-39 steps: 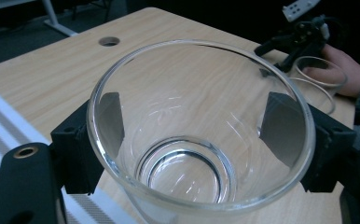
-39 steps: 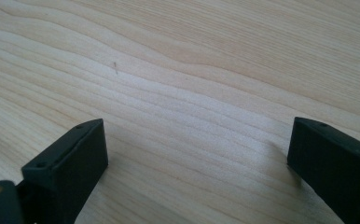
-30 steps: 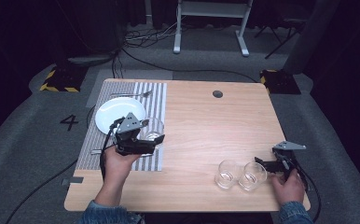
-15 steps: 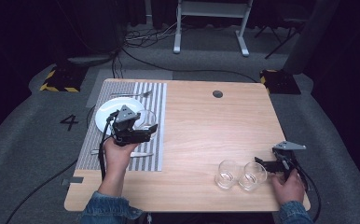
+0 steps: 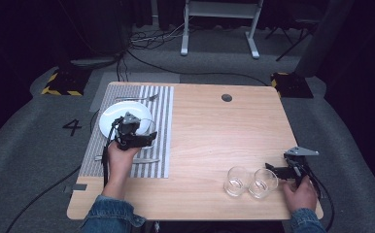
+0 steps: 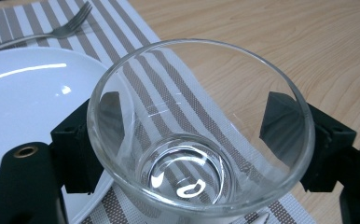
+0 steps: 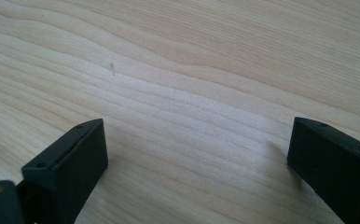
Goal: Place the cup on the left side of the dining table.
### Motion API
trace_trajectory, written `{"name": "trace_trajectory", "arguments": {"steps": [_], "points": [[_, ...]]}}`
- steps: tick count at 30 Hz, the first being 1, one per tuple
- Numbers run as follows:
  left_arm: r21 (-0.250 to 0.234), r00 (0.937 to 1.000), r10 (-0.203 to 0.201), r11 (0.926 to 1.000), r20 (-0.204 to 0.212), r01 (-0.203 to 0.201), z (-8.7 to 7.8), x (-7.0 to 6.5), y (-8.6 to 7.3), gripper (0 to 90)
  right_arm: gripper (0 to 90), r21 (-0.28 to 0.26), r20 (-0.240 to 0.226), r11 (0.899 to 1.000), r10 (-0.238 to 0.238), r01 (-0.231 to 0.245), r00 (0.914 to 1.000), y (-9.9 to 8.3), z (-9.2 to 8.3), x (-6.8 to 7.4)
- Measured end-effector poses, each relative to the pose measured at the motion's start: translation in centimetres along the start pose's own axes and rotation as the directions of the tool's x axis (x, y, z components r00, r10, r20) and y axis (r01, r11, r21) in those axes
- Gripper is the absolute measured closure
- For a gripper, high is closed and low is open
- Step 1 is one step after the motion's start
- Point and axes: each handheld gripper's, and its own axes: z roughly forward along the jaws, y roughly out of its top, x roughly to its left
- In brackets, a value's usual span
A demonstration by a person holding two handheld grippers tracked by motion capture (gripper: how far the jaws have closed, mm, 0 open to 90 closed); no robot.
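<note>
A clear glass [image 6: 201, 135] sits between the black jaws of my left gripper [image 6: 197, 140], which press on its two sides. In the high view the left gripper [image 5: 144, 138] holds that glass [image 5: 150, 130] over the striped placemat [image 5: 162, 111], at the right edge of the white plate [image 5: 112, 115]. My right gripper [image 5: 273, 171] rests at the table's front right, open, with bare wood between its jaws [image 7: 197, 154]. Two more clear glasses [image 5: 237, 181] [image 5: 263, 182] stand just left of it.
A fork [image 5: 137, 98] lies on the placemat beyond the plate, and a knife [image 5: 144, 159] lies on it nearer the person. The wooden table [image 5: 214, 131] has a round cable hole [image 5: 227, 97] at the back. Cables trail over the grey floor.
My left gripper has carried the glass a little to the left and farther back, closer to the plate. The right gripper and the two glasses have stayed put.
</note>
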Motion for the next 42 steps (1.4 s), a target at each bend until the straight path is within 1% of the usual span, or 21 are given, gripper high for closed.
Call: {"name": "trace_trajectory", "arguments": {"steps": [3,5,7,9,12,14,19,23,25,26,27,28,32,33,38,42], "points": [[0.034,0.9999,0.006,0.9994,-0.008,-0.006,0.6,0.1,-0.2,19.0,5.3,0.0,0.0,1.0,0.0,0.0,1.0,0.0,0.0,0.0],[0.067,0.9997,0.018,0.9976,-0.019,-0.017,1.1,0.1,-0.3,19.0,5.3,0.0,0.0,1.0,0.0,0.0,1.0,0.0,0.0,0.0],[0.086,0.9993,0.024,0.9961,-0.028,-0.022,1.4,0.0,-0.5,19.0,5.3,0.0,0.001,1.0,0.0,0.0,1.0,0.0,0.0,0.0],[0.101,0.9992,0.029,0.9945,-0.028,-0.026,1.7,0.0,-0.6,19.0,5.3,0.0,0.001,1.0,0.001,-0.001,1.0,0.0,0.0,0.0],[0.11,0.9992,0.032,0.9935,-0.026,-0.029,1.9,-0.1,-0.8,19.0,5.3,0.0,0.001,1.0,0.001,-0.001,1.0,0.0,0.0,0.0],[0.114,0.9987,0.039,0.9929,-0.033,-0.035,2.0,-0.3,-1.0,18.9,5.3,0.0,0.0,1.0,0.001,-0.001,1.0,0.0,0.0,0.0],[0.133,0.9979,0.057,0.9897,-0.03,-0.053,2.2,-0.4,-1.1,18.8,5.3,0.0,0.001,1.0,0.001,-0.001,1.0,0.0,0.0,0.0],[0.134,0.9976,0.061,0.9893,-0.031,-0.057,2.2,-0.5,-1.1,18.8,5.3,0.0,0.001,1.0,0.0,0.0,1.0,0.0,0.0,0.0],[0.142,0.998,0.055,0.9886,-0.031,-0.05,2.2,-0.4,-1.1,18.6,5.3,0.0,0.001,1.0,0.0,0.0,1.0,0.0,0.0,0.0],[0.168,0.9976,0.048,0.985,-0.05,-0.039,2.3,-0.3,-1.2,18.1,5.3,0.0,0.001,1.0,0.001,-0.001,1.0,0.0,0.0,0.0],[0.168,0.9976,0.048,0.985,-0.05,-0.039,2.3,-0.3,-1.2,17.2,5.3,0.0,0.001,1.0,0.001,-0.001,1.0,0.0,0.0,0.0],[0.178,0.9975,0.052,0.9831,-0.048,-0.043,2.4,-0.3,-1.3,17.2,5.3,0.0,0.001,1.0,0.0,0.0,1.0,0.0,0.0,0.0],[0.169,0.9969,0.055,0.9846,-0.057,-0.045,2.3,-0.4,-1.3,17.1,5.3,0.0,0.0,1.0,0.0,0.0,1.0,0.0,0.0,0.0],[0.159,0.9971,0.052,0.9864,-0.057,-0.042,2.2,-0.5,-1.3,16.8,5.3,0.0,0.0,1.0,0.001,-0.001,1.0,0.0,0.0,0.0],[0.131,0.9973,0.048,0.9905,-0.056,-0.04,1.7,-0.5,-1.2,16.1,5.3,0.0,0.0,1.0,0.001,-0.001,1.0,0.0,0.0,0.0],[0.121,0.9973,0.05,0.9918,-0.055,-0.043,1.3,-0.6,-1.2,16.0,5.3,0.0,0.0,1.0,0.001,-0.001,1.0,0.0,0.0,0.0]]}}
